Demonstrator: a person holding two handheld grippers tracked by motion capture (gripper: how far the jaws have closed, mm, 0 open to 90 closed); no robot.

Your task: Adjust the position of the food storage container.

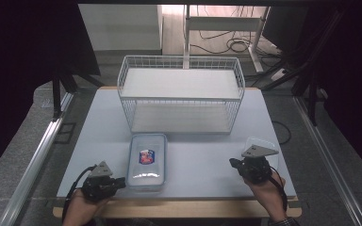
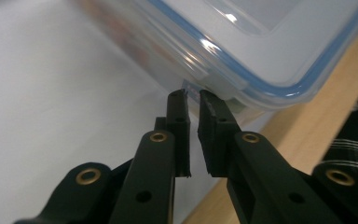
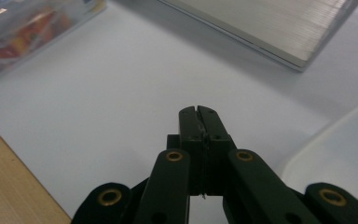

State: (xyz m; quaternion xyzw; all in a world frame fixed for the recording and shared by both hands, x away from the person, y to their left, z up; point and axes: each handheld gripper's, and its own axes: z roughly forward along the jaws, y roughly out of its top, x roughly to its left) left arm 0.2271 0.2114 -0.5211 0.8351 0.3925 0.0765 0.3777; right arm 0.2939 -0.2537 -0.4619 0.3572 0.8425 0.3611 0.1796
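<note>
A clear plastic container (image 1: 147, 160) with a blue-sealed lid and a red and blue packet inside lies at the near middle of the white table. My left gripper (image 1: 121, 181) lies at its near left corner. In the left gripper view the jaws (image 2: 193, 95) stand almost together, their tips pinching the small clear latch tab (image 2: 216, 84) under the lid's rim. My right gripper (image 1: 232, 163) rests on the table at the right and points left. Its jaws (image 3: 199, 110) are shut with nothing between them.
A white wire basket (image 1: 181, 94) with a flat base stands at the back middle of the table; the right gripper view has its base edge (image 3: 270, 28). A clear plastic piece (image 1: 264, 142) lies just behind the right gripper. The table's wooden front edge (image 1: 179, 207) runs close to both hands.
</note>
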